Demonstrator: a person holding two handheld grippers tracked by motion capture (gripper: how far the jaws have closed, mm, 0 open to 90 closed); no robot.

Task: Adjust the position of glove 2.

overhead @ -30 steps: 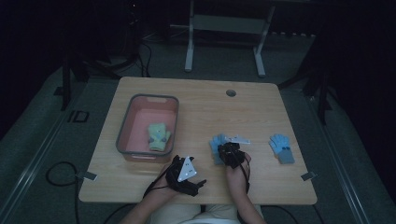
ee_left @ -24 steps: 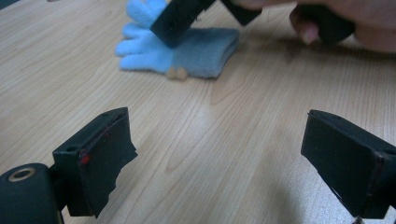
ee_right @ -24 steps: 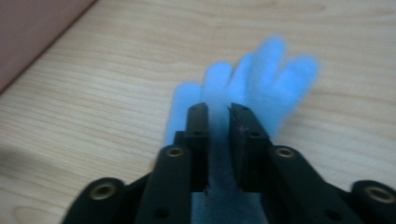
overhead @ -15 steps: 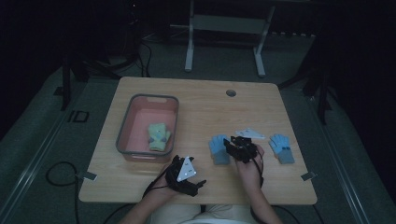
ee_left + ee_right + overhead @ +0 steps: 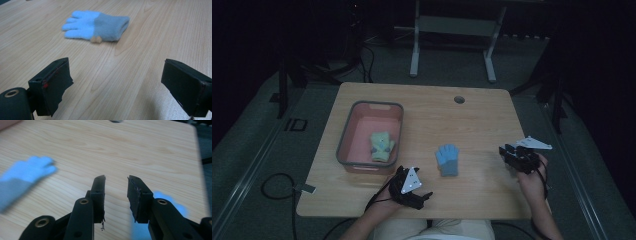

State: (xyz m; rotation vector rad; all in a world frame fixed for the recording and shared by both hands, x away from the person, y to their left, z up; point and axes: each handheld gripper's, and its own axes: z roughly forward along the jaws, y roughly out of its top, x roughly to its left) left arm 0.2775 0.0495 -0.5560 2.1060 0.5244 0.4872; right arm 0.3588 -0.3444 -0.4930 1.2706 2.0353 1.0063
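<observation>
A blue glove lies flat in the middle of the wooden table; the left gripper view has the same glove ahead of the jaws. My left gripper rests near the front edge, its jaws wide open with bare wood between them. My right gripper hovers at the table's right side above a second blue glove, which it mostly hides. Its jaws have just been closing; a narrow gap remains with nothing in it. A yellow-green glove lies in the pink basin.
The basin stands on the left half of the table. A round cable hole sits near the far edge. Beyond the table stand a grey metal frame and cables on the dark floor.
My right gripper has let go at the middle blue glove and swung right and slightly up to the table's right side. The left gripper has stayed put.
</observation>
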